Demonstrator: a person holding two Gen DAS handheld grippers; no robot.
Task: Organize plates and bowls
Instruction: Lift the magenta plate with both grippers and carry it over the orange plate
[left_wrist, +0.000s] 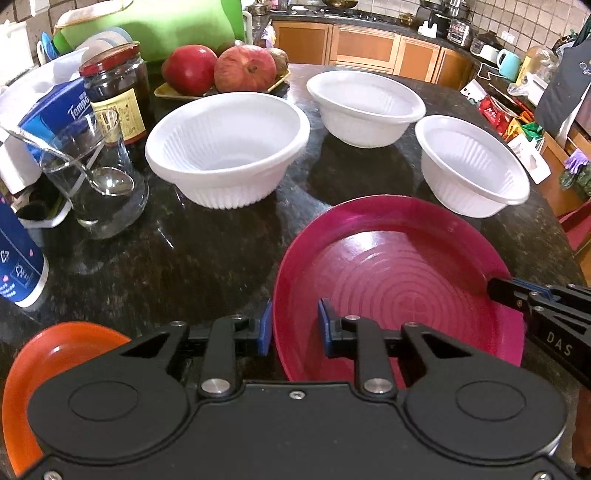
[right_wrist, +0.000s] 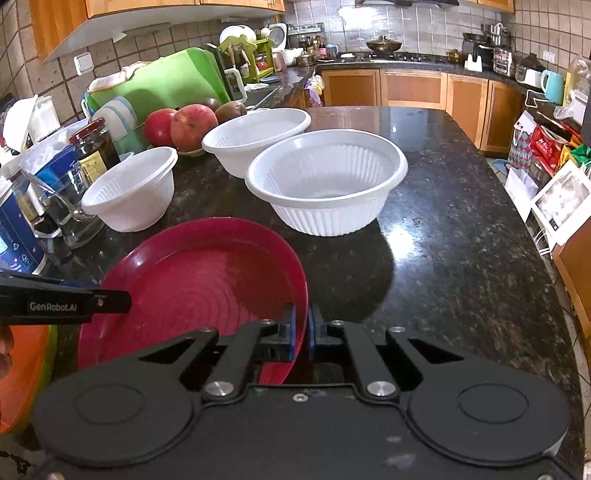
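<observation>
A magenta plate (left_wrist: 399, 266) (right_wrist: 207, 273) lies on the dark stone counter (right_wrist: 443, 258), close in front of both grippers. My left gripper (left_wrist: 294, 326) straddles its left rim, the pads apart with a gap on the inner side. My right gripper (right_wrist: 302, 328) is shut on the plate's right rim, the blue pads pinching the thin edge. Each gripper's tip shows in the other view, at the plate's opposite side. Three white ribbed bowls (left_wrist: 229, 147) (left_wrist: 365, 103) (left_wrist: 472, 162) stand upright and apart behind the plate. An orange plate (left_wrist: 48, 354) (right_wrist: 26, 369) sits at the near left.
At the left stand a dark jar with a red lid (left_wrist: 114, 88), a glass holding a spoon (left_wrist: 99, 184), a blue tissue pack (left_wrist: 55, 107) and a blue can (left_wrist: 18, 266). A tray of red fruit (left_wrist: 221, 70) sits behind. The counter's right edge drops to the floor.
</observation>
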